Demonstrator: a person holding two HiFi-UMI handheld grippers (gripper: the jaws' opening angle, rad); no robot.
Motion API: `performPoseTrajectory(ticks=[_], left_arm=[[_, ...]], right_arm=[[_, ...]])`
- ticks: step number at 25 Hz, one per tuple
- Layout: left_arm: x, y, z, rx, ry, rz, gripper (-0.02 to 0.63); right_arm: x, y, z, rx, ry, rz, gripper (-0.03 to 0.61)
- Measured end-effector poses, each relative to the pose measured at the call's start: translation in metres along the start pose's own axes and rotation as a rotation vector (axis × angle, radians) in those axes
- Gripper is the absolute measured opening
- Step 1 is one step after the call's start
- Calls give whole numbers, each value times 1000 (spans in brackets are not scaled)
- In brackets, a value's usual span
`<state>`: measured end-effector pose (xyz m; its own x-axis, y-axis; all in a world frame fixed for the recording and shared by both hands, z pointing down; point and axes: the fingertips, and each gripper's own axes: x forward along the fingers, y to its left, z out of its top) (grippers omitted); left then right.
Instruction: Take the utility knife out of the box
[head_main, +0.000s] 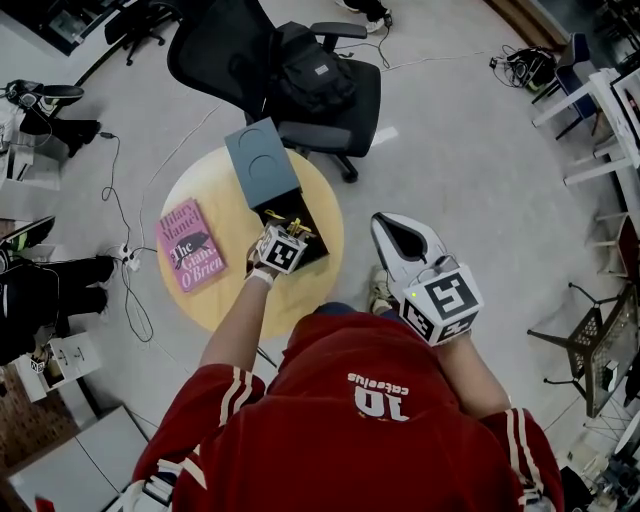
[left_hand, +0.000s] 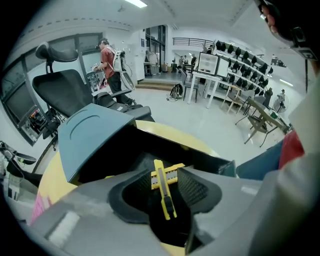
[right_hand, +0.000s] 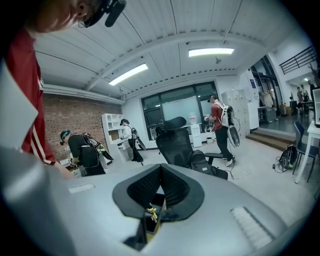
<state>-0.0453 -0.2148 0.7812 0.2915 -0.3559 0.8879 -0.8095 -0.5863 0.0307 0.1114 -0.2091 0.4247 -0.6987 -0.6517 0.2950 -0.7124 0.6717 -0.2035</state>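
A black box stands with its grey lid open on the round yellow table. The yellow utility knife lies on the box's dark floor, across a yellow and grey strip. My left gripper points steeply down into the box. Its jaws are open, with the knife between the pads and a gap showing on each side. My right gripper hangs right of the table, over the floor. It is shut with nothing in it, the pads meeting.
A pink book lies on the table's left side. A black office chair with a backpack stands just behind the table. Cables trail over the floor at the left. Other people stand further off in the room.
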Motion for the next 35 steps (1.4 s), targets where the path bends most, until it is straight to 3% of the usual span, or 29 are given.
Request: performPoseTrajectory(ticks=[3,8,16,24,35], left_arm=[[6,-1,-6,37,54,11,170],[8,-3,-8,26,83,0,167],[8,-1,-9,33,84,11,140],[9,0,-9,59,88,34,64],[5,4,-5,38,56,36,60]], right_arm=[[0,-1,-1,3,3,2,0],[-2,-5,-5,11,2,2,0],[-3,-8,-5,20,1,-3,0],[-5,-7,-6,25,2,-3,0],[-6,-5,-6,25,-1,-4,0]])
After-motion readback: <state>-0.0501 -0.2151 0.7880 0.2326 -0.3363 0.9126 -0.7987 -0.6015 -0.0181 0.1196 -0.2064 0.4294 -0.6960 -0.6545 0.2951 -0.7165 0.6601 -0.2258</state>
